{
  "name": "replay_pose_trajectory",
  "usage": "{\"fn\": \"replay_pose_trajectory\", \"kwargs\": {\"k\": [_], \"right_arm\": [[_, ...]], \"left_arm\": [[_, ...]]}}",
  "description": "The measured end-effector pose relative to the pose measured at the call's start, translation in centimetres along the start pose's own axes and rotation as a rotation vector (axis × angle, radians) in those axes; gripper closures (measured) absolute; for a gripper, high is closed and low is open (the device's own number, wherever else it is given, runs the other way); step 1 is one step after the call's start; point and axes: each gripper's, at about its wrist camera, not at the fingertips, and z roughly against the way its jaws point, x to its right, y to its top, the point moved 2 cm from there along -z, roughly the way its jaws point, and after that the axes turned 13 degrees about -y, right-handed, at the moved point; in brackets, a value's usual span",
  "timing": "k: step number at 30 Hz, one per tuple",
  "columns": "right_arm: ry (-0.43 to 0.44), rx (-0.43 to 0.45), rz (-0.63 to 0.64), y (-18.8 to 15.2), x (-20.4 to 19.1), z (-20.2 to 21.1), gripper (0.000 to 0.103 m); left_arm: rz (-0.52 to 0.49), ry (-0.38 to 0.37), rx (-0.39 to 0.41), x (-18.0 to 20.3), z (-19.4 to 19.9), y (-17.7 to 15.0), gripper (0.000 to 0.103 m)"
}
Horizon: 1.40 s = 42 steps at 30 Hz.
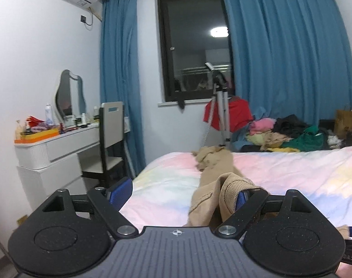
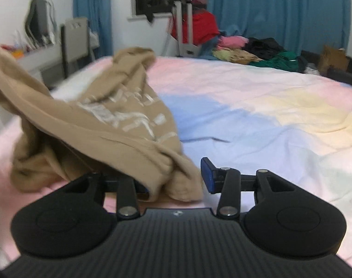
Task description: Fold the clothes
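Observation:
A tan sweatshirt (image 2: 106, 118) with a pale printed design lies bunched on the pastel bedspread (image 2: 256, 106). My right gripper (image 2: 176, 178) is open; the sweatshirt's ribbed hem drapes over its left finger and hides that pad, while the right blue pad (image 2: 208, 176) is bare. In the left wrist view the same tan garment (image 1: 213, 185) stretches across the bed (image 1: 291, 173). My left gripper (image 1: 182, 192) is open; a ribbed cuff hangs over its right finger, and the left blue pad (image 1: 120, 190) is bare.
A pile of mixed clothes (image 1: 287, 134) lies at the bed's far side by blue curtains (image 1: 291, 58). A garment steamer with a red item (image 1: 224, 113) stands near the window. A white dresser (image 1: 55, 153) and chair (image 1: 111, 139) stand left of the bed.

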Motion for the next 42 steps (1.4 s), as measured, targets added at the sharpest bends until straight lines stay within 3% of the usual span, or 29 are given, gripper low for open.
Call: {"fn": "replay_pose_trajectory", "kwargs": {"k": [4,6,8,12,19,25,30,33,38,42], "right_arm": [[-0.066,0.016,-0.155,0.2,2.2,-0.3,0.059],[-0.099,0.073,-0.246,0.8,3.7,0.3,0.055],[-0.129,0.158,-0.308,1.6,4.8,1.6,0.043],[-0.098,0.292,-0.408,4.8,6.3,5.4,0.042],[-0.017,0.541,-0.395,16.2,7.1,15.7,0.042],[0.044,0.66,-0.384,25.5,9.5,25.6,0.036],[0.022,0.814,-0.312,29.7,11.9,34.3,0.032],[0.018,0.832,-0.291,31.3,13.6,36.9,0.021],[0.013,0.859,-0.255,34.1,16.5,41.2,0.02],[0.026,0.781,-0.232,35.6,17.3,39.1,0.02]], "left_arm": [[0.052,0.007,-0.041,0.2,-1.4,-0.8,0.016],[0.034,0.032,-0.018,0.8,-1.3,-1.1,0.016],[0.013,0.053,0.026,1.5,-0.6,-1.0,0.016],[0.024,0.095,0.151,1.7,1.9,1.3,0.016],[0.155,0.09,0.33,-1.2,7.8,11.9,0.015],[0.119,0.078,0.467,-2.8,13.7,23.7,0.012],[0.086,0.01,0.516,-2.9,18.8,31.9,0.009],[0.056,-0.04,0.522,-2.4,21.3,35.9,0.006],[0.018,-0.09,0.506,-1.1,22.5,39.7,0.005],[0.029,-0.096,0.45,-0.4,18.7,40.3,0.005]]}}
